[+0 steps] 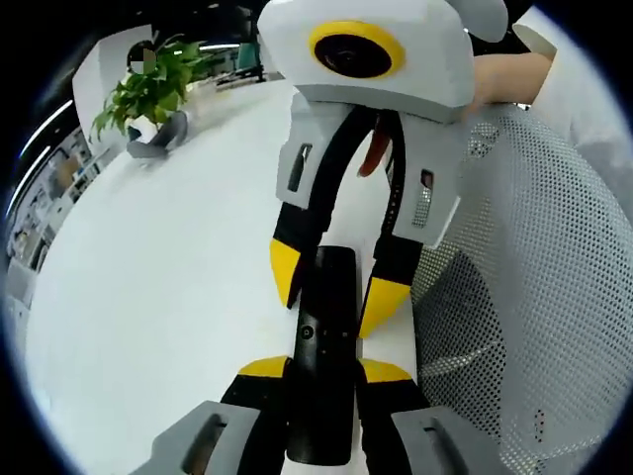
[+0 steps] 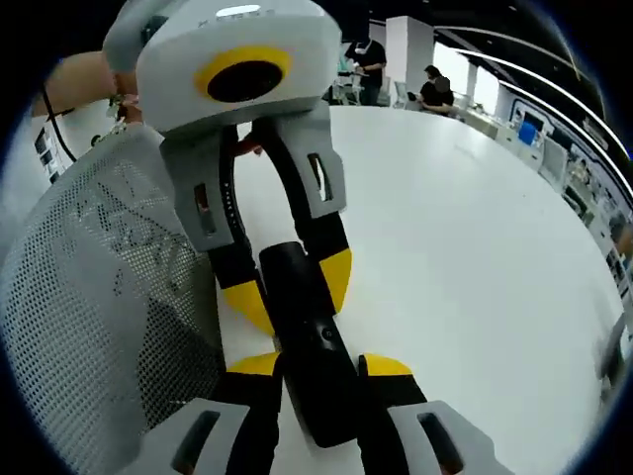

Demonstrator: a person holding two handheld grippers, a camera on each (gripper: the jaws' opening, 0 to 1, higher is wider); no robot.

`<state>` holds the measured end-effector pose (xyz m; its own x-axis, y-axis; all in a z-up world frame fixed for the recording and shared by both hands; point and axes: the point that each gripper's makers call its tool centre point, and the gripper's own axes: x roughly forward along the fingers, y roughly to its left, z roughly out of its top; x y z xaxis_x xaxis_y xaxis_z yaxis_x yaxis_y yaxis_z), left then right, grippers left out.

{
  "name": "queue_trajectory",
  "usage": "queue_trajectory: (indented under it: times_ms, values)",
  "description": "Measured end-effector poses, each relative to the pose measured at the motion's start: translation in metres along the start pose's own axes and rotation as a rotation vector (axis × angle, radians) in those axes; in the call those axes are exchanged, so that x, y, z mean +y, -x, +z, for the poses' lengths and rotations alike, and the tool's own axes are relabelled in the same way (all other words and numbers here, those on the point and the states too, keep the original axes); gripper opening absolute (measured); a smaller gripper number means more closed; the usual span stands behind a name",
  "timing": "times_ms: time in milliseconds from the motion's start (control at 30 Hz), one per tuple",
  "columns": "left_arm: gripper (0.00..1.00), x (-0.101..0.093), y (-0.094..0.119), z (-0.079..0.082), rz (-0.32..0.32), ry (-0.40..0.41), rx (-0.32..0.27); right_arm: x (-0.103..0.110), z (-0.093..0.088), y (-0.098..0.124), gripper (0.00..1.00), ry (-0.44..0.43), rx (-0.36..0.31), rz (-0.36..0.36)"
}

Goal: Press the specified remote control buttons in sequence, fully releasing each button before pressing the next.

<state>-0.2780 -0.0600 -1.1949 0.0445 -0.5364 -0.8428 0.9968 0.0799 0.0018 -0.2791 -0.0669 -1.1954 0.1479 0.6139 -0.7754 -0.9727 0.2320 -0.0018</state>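
Above the white desk (image 1: 148, 297), a black remote control (image 1: 321, 356) is being held between the two grippers, which are meeting nose to nose. In the left gripper view, the left gripper (image 1: 324, 374) is being kept closed on the near end of the remote, while the right gripper (image 1: 331, 297) is being seen flanking its far end with yellow-tipped jaws. In the right gripper view, the right gripper (image 2: 318, 368) is likewise being clamped on the remote's sides. For a clean press, one grip is probably being needed as a steady holder, so the other could be freed and brought down squarely, then lifted fully off. The remote is being shown as slim, dark and matte, with one small round button (image 1: 308, 332) near its middle. A grey mesh chair back (image 1: 534, 297) is being seen just beside it, and a potted plant (image 1: 148, 94) well apart.
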Motion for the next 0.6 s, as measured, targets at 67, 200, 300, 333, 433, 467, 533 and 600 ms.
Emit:
queue_trajectory:
  times_ms: [67,200,300,333,433,467,533,600]
  values:
    - [0.25,-0.0001,-0.0006,-0.0004,0.000,-0.005,0.011,0.0006,-0.0014,0.0000,0.28,-0.010,0.007,-0.001]
    - [0.25,-0.0002,-0.0008,-0.0005,0.003,-0.005,0.037,-0.0011,-0.0015,0.0006,0.25,0.011,0.001,0.001]
    - [0.25,-0.0012,-0.0009,-0.0005,0.006,-0.011,0.056,0.0009,-0.0007,0.0003,0.24,0.035,-0.001,0.005]
    - [0.25,-0.0010,-0.0009,-0.0007,0.006,-0.011,0.060,0.0012,-0.0006,0.0005,0.24,0.036,0.000,0.005]
    - [0.25,-0.0006,-0.0010,-0.0013,0.006,-0.009,0.064,0.0028,0.0005,0.0007,0.23,0.051,0.001,0.007]
    - [0.25,-0.0006,-0.0009,-0.0013,0.008,-0.007,0.062,0.0028,0.0005,0.0009,0.23,0.052,0.000,0.007]
    - [0.25,-0.0008,-0.0005,-0.0014,0.017,0.004,0.060,0.0028,0.0008,0.0009,0.23,0.055,-0.002,0.010]
    - [0.25,-0.0007,-0.0005,-0.0017,0.020,0.016,0.054,0.0031,0.0009,0.0006,0.23,0.059,-0.002,0.011]
